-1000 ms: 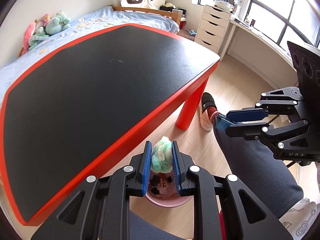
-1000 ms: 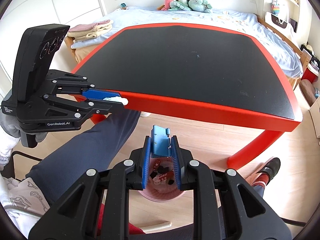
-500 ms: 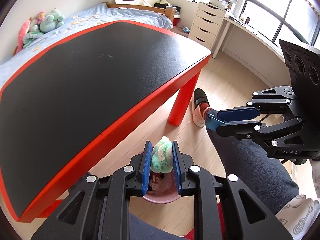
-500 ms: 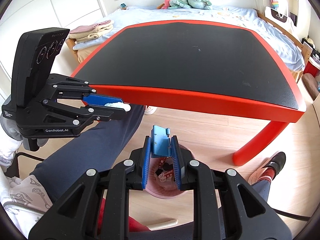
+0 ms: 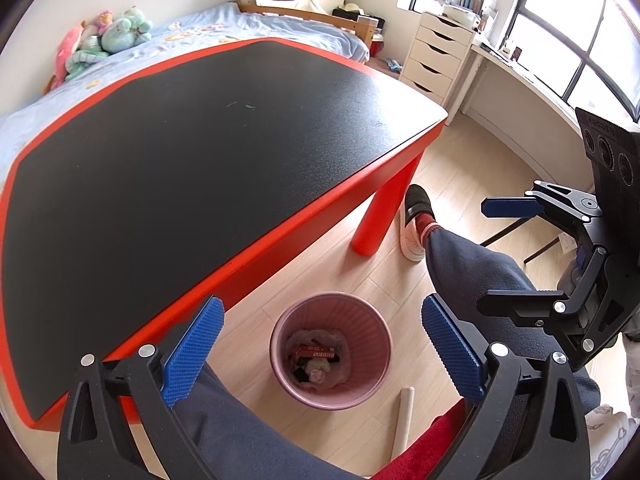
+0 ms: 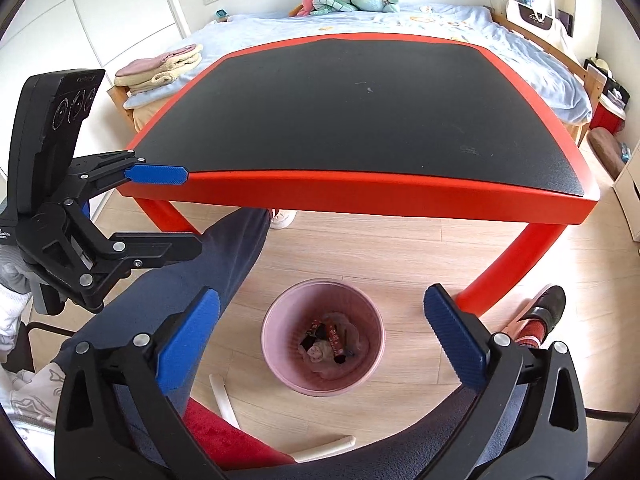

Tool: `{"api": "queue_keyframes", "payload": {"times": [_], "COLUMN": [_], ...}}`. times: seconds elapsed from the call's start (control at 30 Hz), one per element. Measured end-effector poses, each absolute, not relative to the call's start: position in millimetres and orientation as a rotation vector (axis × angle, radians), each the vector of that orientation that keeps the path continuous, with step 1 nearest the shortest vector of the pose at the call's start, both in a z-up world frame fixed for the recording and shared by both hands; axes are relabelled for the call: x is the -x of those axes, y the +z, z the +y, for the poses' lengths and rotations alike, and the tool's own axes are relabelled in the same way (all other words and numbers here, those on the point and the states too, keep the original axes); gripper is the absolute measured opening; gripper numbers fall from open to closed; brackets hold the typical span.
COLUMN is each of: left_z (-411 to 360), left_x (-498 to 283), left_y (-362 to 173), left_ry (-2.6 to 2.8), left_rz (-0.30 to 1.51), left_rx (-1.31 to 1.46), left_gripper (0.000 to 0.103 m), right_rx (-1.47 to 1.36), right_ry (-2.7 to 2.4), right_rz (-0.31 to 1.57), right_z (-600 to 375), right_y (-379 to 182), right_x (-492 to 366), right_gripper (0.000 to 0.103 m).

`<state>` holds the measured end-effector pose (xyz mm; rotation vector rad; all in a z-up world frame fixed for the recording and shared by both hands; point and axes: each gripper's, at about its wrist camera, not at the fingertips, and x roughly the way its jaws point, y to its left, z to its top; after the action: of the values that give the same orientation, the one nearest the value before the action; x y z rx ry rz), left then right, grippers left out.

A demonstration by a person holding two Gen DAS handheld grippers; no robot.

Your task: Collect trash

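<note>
A pink ribbed trash bin [image 5: 280, 368] stands on the wooden floor, also in the right wrist view [image 6: 272, 356]. Inside lie a red wrapper [image 5: 314, 352], crumpled tissue [image 5: 318, 370] and other scraps. My left gripper [image 5: 324, 352] is open and empty above the bin; it also shows at the left of the right wrist view [image 6: 188, 212]. My right gripper [image 6: 322, 336] is open and empty above the bin; it also shows at the right of the left wrist view [image 5: 484, 252].
A red table with a black top [image 5: 192, 152] stands beyond the bin, its leg [image 5: 384, 216] close by. My legs and shoe [image 5: 416, 216] flank the bin. A white rod [image 5: 404, 416] lies on the floor. A bed [image 6: 400, 24] and white drawers [image 5: 436, 56] stand behind.
Both grippers have opened. The green-white wad left the left gripper and the blue piece left the right gripper. The bin now shows in full below them.
</note>
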<state>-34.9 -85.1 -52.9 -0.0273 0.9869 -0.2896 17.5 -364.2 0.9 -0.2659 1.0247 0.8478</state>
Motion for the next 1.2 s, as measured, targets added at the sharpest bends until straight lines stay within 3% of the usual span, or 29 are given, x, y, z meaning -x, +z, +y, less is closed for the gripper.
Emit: {"api": "queue_keyframes", "payload": {"times": [0.6,1.2], "left_z": [-70,-15], "left_x": [32,-8], "left_y": [-43,22], "left_ry": [-0.243,-0.069], "left_rz": [0.976,0.818], "left_rx": [0.044,0.067], "left_gripper": [0.095,0.095], "right_rx": [0.262,0.252], "right_ry": [0.853,0.828], "right_rz": [1.005,0.806], "right_z": [-355,-302], "right_y": [14,89], "right_x": [-24,-103], "right_gripper": [0.1,0.1]}}
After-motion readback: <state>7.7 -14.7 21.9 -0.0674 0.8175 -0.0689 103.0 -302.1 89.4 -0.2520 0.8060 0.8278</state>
